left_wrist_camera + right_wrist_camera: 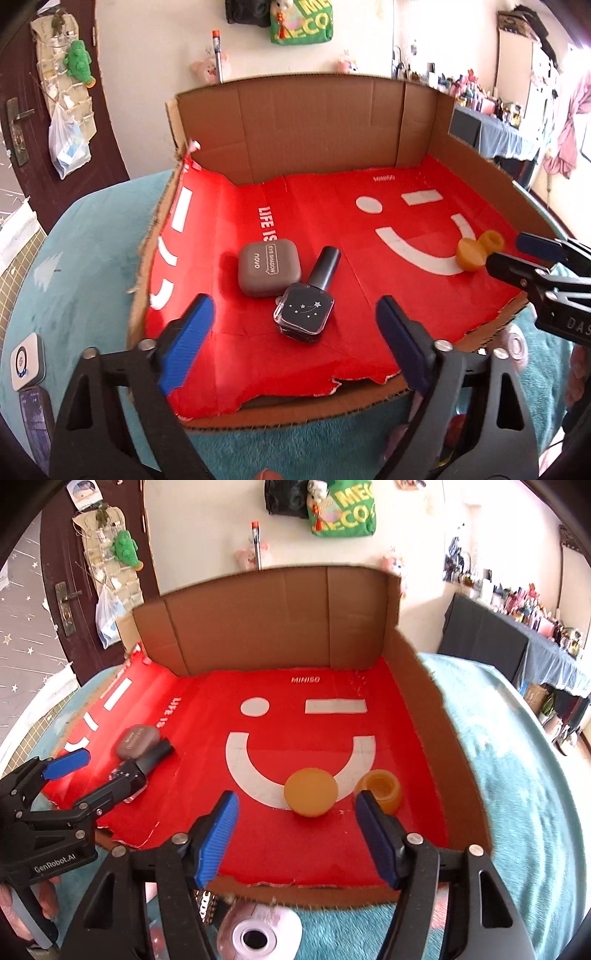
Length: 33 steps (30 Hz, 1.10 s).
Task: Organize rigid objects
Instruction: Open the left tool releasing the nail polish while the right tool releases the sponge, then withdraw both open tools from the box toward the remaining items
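Observation:
A cardboard box (317, 122) lined with red paper (413, 295) lies on a teal blanket. In the left wrist view a grey eyeshadow case (267, 272) and a black nail polish bottle (308, 304) lie together at centre. My left gripper (295, 325) is open and empty, just in front of the bottle. In the right wrist view an orange round lid (311, 792) and its orange jar (380, 784) sit near the front right. My right gripper (297, 818) is open and empty, fingers on either side of the lid. The case (137, 741) and bottle (142, 768) show at left.
The box has tall walls at the back (280, 624) and right (443, 746). A white roll (258, 934) lies on the teal blanket (517, 775) in front of the box. A phone (33, 424) and a white device (26, 360) lie left of it.

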### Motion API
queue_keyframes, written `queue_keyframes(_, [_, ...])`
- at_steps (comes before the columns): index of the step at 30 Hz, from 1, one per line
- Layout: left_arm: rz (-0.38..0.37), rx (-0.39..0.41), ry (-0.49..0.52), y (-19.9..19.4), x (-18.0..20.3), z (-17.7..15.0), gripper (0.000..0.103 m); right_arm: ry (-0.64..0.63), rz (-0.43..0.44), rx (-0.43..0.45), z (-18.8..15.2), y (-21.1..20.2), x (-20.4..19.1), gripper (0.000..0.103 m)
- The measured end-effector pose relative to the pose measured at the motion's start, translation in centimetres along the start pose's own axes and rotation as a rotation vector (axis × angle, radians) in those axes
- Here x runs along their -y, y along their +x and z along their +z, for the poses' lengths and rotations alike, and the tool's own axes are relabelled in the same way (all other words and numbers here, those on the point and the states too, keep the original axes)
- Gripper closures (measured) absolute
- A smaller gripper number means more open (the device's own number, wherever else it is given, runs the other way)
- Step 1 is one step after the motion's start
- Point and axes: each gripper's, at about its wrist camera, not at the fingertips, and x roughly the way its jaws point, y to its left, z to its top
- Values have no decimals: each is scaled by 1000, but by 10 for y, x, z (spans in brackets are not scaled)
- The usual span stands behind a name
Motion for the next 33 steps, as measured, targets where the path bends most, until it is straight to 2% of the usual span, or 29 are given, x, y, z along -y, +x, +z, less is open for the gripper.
queue_keyframes(6, [-5,47,-2,-23,1,-2,3,18,26,63,-5,-29,0,22])
queue_keyframes(10, [-11,79,6,-40,6,-7,1,3,38,103,-11,-47,-5,7])
queue_keyframes(13, [-14,98,5,-49,8,-9,0,5,45,121,-16,-55,-6,0])
queue_keyframes(20, [-36,109,-2,-63,12,-15,0,35,89,150,-28,-70,-1,0])
queue_keyframes(30, [25,127,-7,-77,12,-32,0,64,130,153,-45,-79,2,0])
queue_keyframes(33, [17,119,-14,-79,11,-38,0,73,131,142,-52,-79,2,0])
